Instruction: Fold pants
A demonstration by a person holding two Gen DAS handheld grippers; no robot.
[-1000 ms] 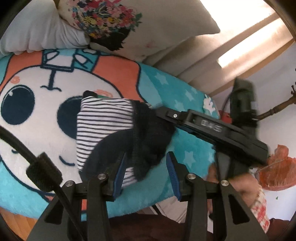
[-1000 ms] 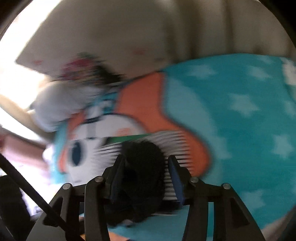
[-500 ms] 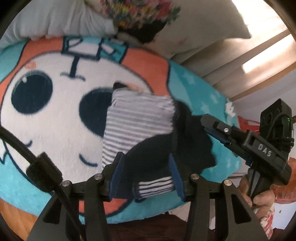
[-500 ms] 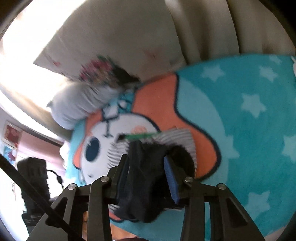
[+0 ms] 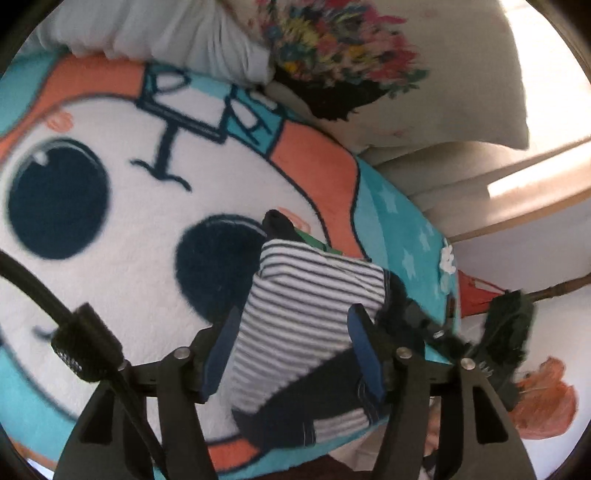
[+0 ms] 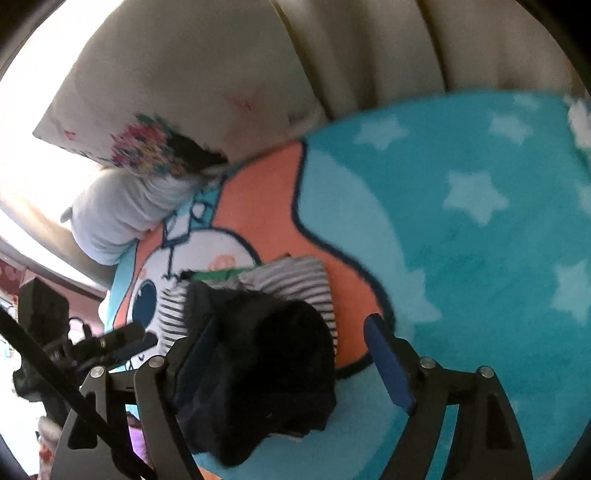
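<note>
The pants, white with dark stripes and navy parts, lie in a folded bundle on a cartoon-face fleece blanket. My left gripper straddles the near end of the bundle; its jaws are opening and the cloth lies loosely between the blue pads. In the right wrist view the navy part of the pants bulges between the fingers of my right gripper. Its jaws are opening wide: the left pad still touches the cloth and the right pad stands clear of it. The left gripper's body shows at the left.
A floral-print pillow and a pale grey pillow lie at the far edge of the blanket. Teal blanket with stars stretches to the right of the pants. An orange-red object sits beyond the bed's right side.
Both grippers came down toward the blanket with the pants. The right jaws spread wide and let go of the navy cloth; the left jaws widened too. The bundle now rests on the blanket.
</note>
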